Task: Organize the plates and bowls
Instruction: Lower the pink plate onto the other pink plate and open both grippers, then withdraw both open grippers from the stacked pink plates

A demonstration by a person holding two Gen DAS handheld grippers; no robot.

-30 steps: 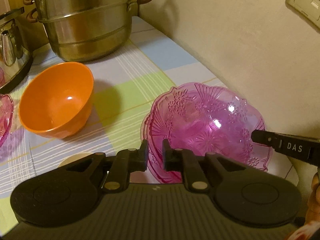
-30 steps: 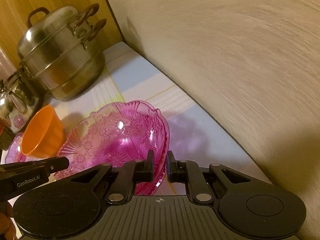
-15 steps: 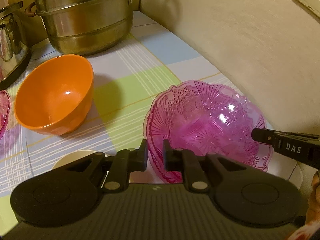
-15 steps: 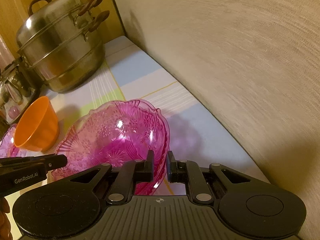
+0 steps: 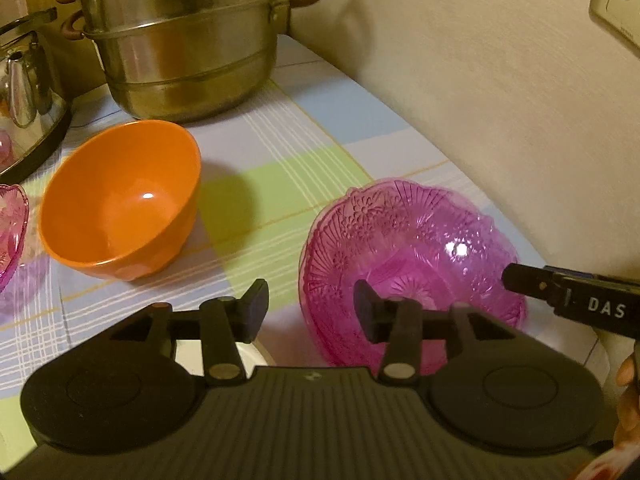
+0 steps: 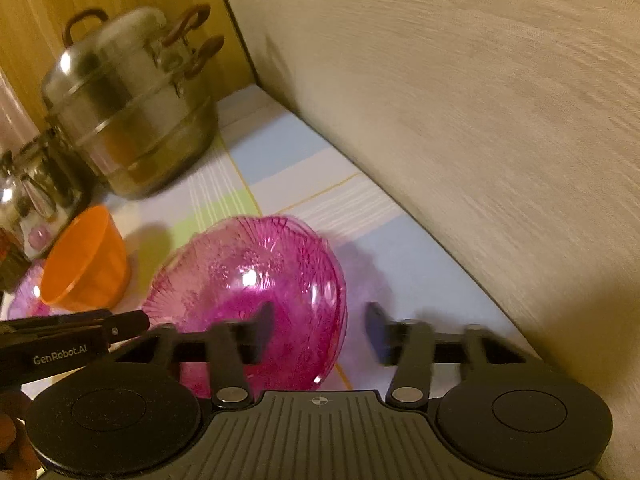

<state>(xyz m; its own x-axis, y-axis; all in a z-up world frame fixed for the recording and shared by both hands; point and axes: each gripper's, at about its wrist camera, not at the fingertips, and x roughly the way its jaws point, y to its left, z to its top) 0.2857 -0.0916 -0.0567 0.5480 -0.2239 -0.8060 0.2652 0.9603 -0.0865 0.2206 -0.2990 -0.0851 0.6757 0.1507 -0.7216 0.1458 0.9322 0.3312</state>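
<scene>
Far left of the pink bowl [image 5: 416, 264], a sliver of a second pink dish [image 5: 12, 232] peeks in at the left wrist view's edge. Next comes the orange bowl [image 5: 120, 200], glossy, upright, well apart from the pink bowl on the checked cloth [image 5: 280, 168]. Behind it, the steel steamer [image 5: 180, 40] with a kettle [image 5: 24, 92] to its left.

Now the pink bowl itself: clear magenta, pressed flower and fan patterns, scalloped rim, sitting flat on the cloth close to the wall [image 5: 480, 80].

Left gripper [image 5: 310, 310] has its jaws opening, the bowl's near-left rim between the fingers, pads off it. Right gripper [image 6: 320, 326] likewise opening, astride the bowl's right rim, not pressing.

Only the left view gives the wall socket [image 5: 616, 0] and a white disc [image 5: 248, 356] under the left finger. Only the right view shows the steamer's lid [image 6: 108, 48] and wood panelling [image 6: 60, 8], though that frame is blurred.
</scene>
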